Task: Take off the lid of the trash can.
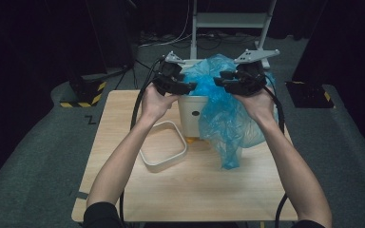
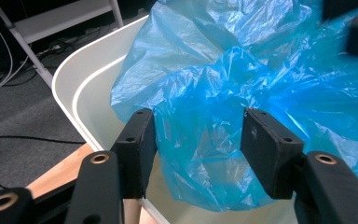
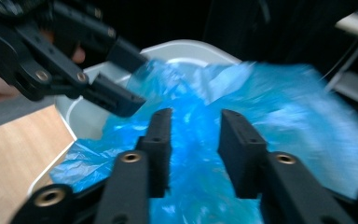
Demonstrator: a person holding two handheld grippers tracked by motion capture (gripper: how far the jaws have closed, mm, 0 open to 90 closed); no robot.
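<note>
A white bin [image 1: 190, 111] stands at the far middle of the wooden table [image 1: 195, 190]. A crumpled blue plastic bag [image 1: 228, 118] spills out of it and hangs down its right side onto the table. My left gripper [image 1: 190, 88] is at the bin's left rim [image 2: 67, 79]. Its jaws stand apart [image 2: 198, 140] with a fold of the bag [image 2: 223, 60] loosely between them. My right gripper [image 1: 220, 80] faces it from the right. It is also apart [image 3: 195, 140] over the bag [image 3: 298, 107], which looks blurred there. The left gripper [image 3: 130, 77] shows beyond, near the bin's rim [image 3: 186, 46].
A white rectangular frame [image 1: 164, 147] lies on the table left of the bin. A small orange piece [image 1: 191, 140] shows at the bin's foot. Behind the table stands a metal rack [image 1: 228, 21]. Black-and-yellow bases sit on the floor at left [image 1: 83, 92] and right [image 1: 309, 92].
</note>
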